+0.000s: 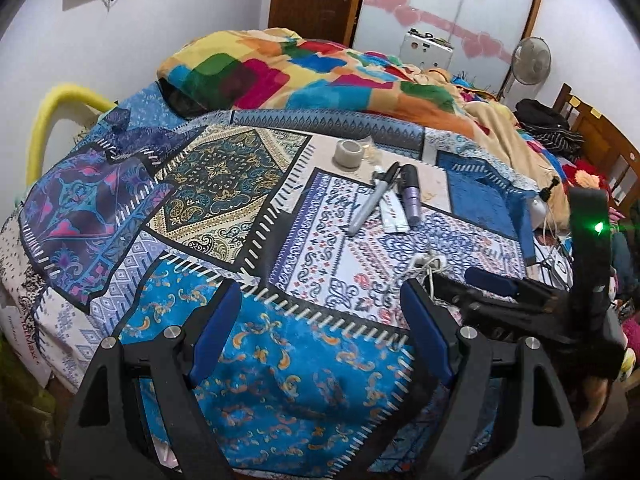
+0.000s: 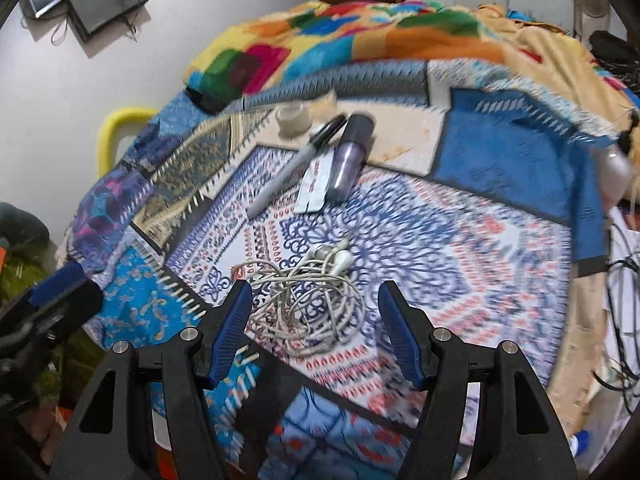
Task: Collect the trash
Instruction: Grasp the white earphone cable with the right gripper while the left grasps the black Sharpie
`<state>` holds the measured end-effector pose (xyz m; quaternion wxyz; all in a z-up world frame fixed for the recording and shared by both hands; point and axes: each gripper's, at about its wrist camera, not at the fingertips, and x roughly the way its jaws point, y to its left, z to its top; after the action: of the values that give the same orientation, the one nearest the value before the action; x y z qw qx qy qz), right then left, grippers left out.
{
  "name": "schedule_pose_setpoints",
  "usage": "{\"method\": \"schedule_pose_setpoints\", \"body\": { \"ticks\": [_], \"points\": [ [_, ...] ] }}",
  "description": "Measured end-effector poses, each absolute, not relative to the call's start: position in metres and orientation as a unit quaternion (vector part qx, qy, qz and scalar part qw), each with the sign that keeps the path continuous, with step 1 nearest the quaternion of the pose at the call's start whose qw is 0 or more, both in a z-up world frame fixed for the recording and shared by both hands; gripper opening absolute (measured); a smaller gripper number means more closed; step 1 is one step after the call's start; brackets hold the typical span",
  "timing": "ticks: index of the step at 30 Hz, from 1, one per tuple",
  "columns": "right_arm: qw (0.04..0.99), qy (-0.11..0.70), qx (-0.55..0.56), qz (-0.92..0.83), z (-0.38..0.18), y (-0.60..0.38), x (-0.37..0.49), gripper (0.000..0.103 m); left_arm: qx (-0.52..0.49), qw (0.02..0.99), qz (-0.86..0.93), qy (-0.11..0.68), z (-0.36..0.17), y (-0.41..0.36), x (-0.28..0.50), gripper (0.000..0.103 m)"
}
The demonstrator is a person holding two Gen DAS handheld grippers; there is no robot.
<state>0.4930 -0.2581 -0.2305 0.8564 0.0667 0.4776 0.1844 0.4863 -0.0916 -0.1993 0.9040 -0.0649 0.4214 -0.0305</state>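
Observation:
On the patchwork bedspread (image 1: pixel 224 184) lie a roll of tape (image 1: pixel 349 153), a grey marker (image 1: pixel 374 199), a purple tube (image 1: pixel 412 196) and a flat white packet (image 1: pixel 394 216). The same items show in the right wrist view: tape (image 2: pixel 294 119), marker (image 2: pixel 298 164), tube (image 2: pixel 352 156), packet (image 2: pixel 316 186). A tangle of white earphone cable (image 2: pixel 308 300) lies just ahead of my open right gripper (image 2: pixel 316 296). My left gripper (image 1: pixel 320 300) is open and empty above the blue patch. The right gripper (image 1: pixel 496 284) shows at right in the left view.
A colourful blanket (image 1: pixel 304 72) is piled at the back of the bed. A yellow padded rail (image 1: pixel 60 120) stands at the left edge. A fan (image 1: pixel 530 60), wardrobe and door are behind. Cables (image 2: pixel 624 280) and clutter lie at the right.

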Motion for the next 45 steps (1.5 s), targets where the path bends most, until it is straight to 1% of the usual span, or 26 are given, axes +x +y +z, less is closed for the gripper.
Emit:
{"method": "schedule_pose_setpoints", "body": {
  "ticks": [4, 5, 6, 8, 10, 11, 13, 15, 18, 20, 22, 23, 25, 27, 30, 33, 38, 45],
  "points": [
    [0.867, 0.464, 0.027, 0.181, -0.239, -0.244, 0.491, 0.061, -0.058, 0.901, -0.036, 0.429, -0.209, -0.088, 0.504, 0.081],
    [0.869, 0.461, 0.018, 0.18, -0.24, -0.242, 0.49, 0.059, -0.057, 0.9, -0.04, 0.431, -0.21, -0.088, 0.508, 0.081],
    [0.868, 0.462, 0.008, 0.181, -0.243, -0.241, 0.49, 0.049, -0.057, 0.898, -0.046, 0.433, -0.211, -0.088, 0.514, 0.081],
    [0.869, 0.459, -0.002, 0.184, -0.246, -0.238, 0.488, 0.041, -0.053, 0.894, -0.057, 0.441, -0.215, -0.091, 0.531, 0.081],
    [0.871, 0.453, -0.011, 0.189, -0.247, -0.239, 0.486, 0.029, -0.046, 0.893, -0.069, 0.443, -0.218, -0.096, 0.545, 0.08],
    [0.871, 0.452, -0.01, 0.192, -0.247, -0.241, 0.485, 0.028, -0.042, 0.891, -0.076, 0.445, -0.22, -0.1, 0.553, 0.078],
    [0.87, 0.452, 0.003, 0.197, -0.247, -0.247, 0.487, 0.02, -0.037, 0.887, -0.093, 0.45, -0.223, -0.107, 0.569, 0.068],
    [0.87, 0.452, 0.018, 0.194, -0.246, -0.254, 0.49, 0.016, -0.031, 0.881, -0.112, 0.458, -0.229, -0.116, 0.586, 0.064],
    [0.879, 0.441, 0.033, 0.181, -0.237, -0.272, 0.491, 0.015, -0.024, 0.878, -0.126, 0.462, -0.237, -0.131, 0.61, 0.062],
    [0.884, 0.433, 0.036, 0.171, -0.231, -0.282, 0.491, 0.015, -0.011, 0.875, -0.13, 0.466, -0.244, -0.141, 0.624, 0.057],
    [0.892, 0.422, 0.034, 0.158, -0.225, -0.29, 0.49, 0.015, -0.002, 0.872, -0.137, 0.47, -0.251, -0.149, 0.635, 0.047],
    [0.894, 0.418, 0.032, 0.154, -0.223, -0.292, 0.491, 0.015, 0.004, 0.87, -0.137, 0.473, -0.254, -0.152, 0.639, 0.044],
    [0.899, 0.412, 0.028, 0.146, -0.219, -0.298, 0.492, 0.015, 0.018, 0.867, -0.137, 0.478, -0.26, -0.158, 0.647, 0.034],
    [0.901, 0.409, 0.027, 0.142, -0.216, -0.3, 0.492, 0.015, 0.021, 0.865, -0.136, 0.483, -0.266, -0.16, 0.653, 0.029],
    [0.904, 0.403, 0.03, 0.137, -0.211, -0.309, 0.49, 0.015, 0.01, 0.864, -0.15, 0.48, -0.268, -0.161, 0.654, 0.014],
    [0.906, 0.401, 0.034, 0.134, -0.209, -0.308, 0.494, 0.015, 0.009, 0.863, -0.156, 0.481, -0.267, -0.164, 0.652, 0.01],
    [0.906, 0.4, 0.035, 0.133, -0.205, -0.307, 0.498, 0.015, 0.009, 0.862, -0.158, 0.481, -0.258, -0.167, 0.636, 0.01],
    [0.912, 0.386, 0.04, 0.133, -0.176, -0.308, 0.488, 0.015, -0.002, 0.873, -0.155, 0.463, -0.217, -0.158, 0.595, 0.01]
  ]
}}
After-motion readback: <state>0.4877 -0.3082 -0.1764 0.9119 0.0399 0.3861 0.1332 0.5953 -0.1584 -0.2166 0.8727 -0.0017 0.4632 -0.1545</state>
